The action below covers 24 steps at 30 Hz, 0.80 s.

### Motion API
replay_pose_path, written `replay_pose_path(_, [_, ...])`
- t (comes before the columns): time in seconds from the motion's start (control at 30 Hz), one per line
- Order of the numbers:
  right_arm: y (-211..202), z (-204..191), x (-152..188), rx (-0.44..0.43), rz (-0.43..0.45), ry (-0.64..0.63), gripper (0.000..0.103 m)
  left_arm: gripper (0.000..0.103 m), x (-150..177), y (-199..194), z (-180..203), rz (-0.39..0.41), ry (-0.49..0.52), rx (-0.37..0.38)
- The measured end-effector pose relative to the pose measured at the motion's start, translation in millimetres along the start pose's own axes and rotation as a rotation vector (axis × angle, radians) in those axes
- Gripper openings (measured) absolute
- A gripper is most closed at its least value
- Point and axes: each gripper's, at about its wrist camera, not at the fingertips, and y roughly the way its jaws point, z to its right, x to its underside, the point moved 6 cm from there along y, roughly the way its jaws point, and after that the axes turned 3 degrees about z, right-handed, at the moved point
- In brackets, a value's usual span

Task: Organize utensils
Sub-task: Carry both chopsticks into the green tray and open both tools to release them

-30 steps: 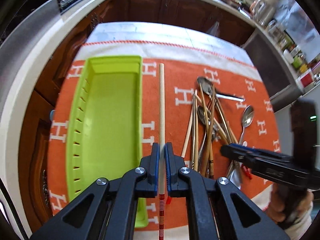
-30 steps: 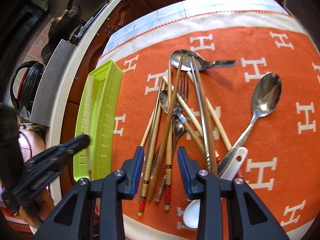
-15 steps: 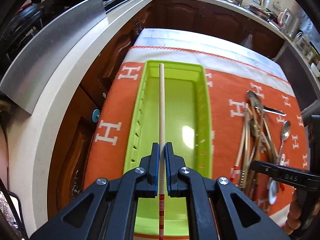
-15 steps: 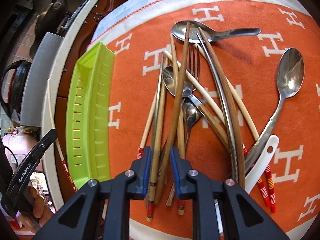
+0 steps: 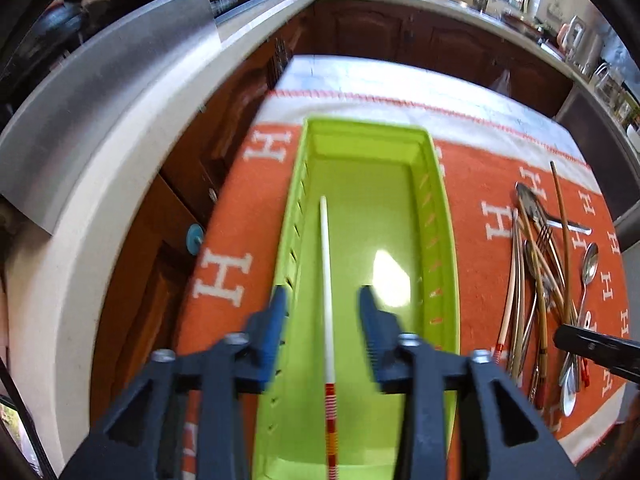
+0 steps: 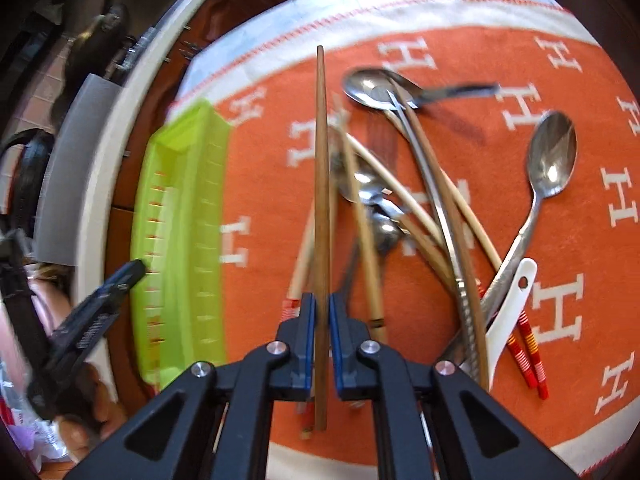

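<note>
Left wrist view: the left gripper is opening, its jaws clear of the pale chopstick, which lies lengthwise in the green tray near its left wall. It looks light, thin and stiff, likely to roll.

Right wrist view: the right gripper is closing on a brown chopstick, pinched near its thick end above the pile on the orange cloth. Held there, the smooth stick may pivot.
</note>
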Motion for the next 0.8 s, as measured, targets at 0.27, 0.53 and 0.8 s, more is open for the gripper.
replay_pose_path(0.27, [-2.5,-72.7,-3.1,-0.093,-0.021,-0.120,0.007,0.074,-5.5,-24.9,-25.1,0.050,-0.064,0.026])
replay_pose_path(0.53, [34.6,-102.0,5.8,-0.119,-0.128,-0.140,0.007,0.077,2.3,-32.6,-58.8,0.023,-0.150,0.001])
replay_pose_path(0.8, [39.1,-108.7,10.0,-0.060,-0.107,-0.192,0.011,0.077,13.8,-29.6,-65.1,0.013,-0.137,-0.047])
